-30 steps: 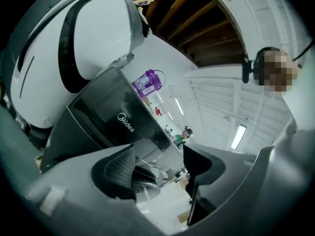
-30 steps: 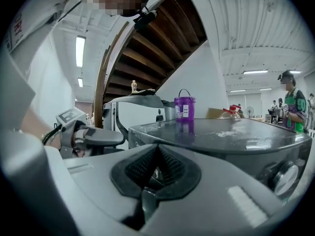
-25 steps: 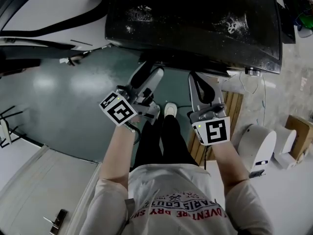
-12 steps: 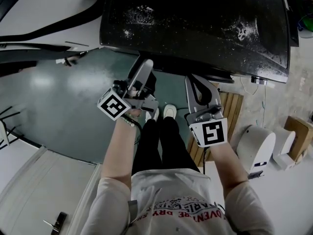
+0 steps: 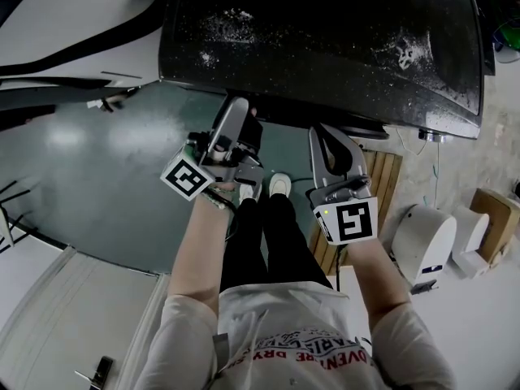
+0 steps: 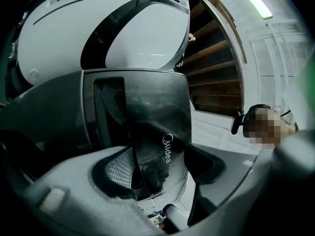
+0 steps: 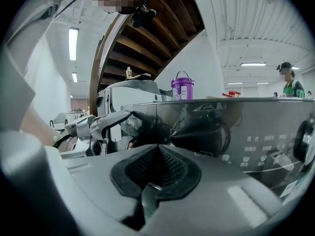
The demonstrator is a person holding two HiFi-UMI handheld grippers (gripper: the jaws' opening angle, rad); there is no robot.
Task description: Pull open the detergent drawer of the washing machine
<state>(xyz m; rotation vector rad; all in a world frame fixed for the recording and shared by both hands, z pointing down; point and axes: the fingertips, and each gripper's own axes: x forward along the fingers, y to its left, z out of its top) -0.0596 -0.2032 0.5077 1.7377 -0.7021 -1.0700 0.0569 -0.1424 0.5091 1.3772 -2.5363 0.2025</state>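
In the head view the washing machine hides the tips of the left gripper (the detergent drawer also). In the right gripper view the panel print is too small to read; the picture's edge cuts the knob.

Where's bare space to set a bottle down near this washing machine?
The green floor left of the washing machine is bare; its dark top is free. The front is crowded: left gripper on the drawer, right gripper, legs.
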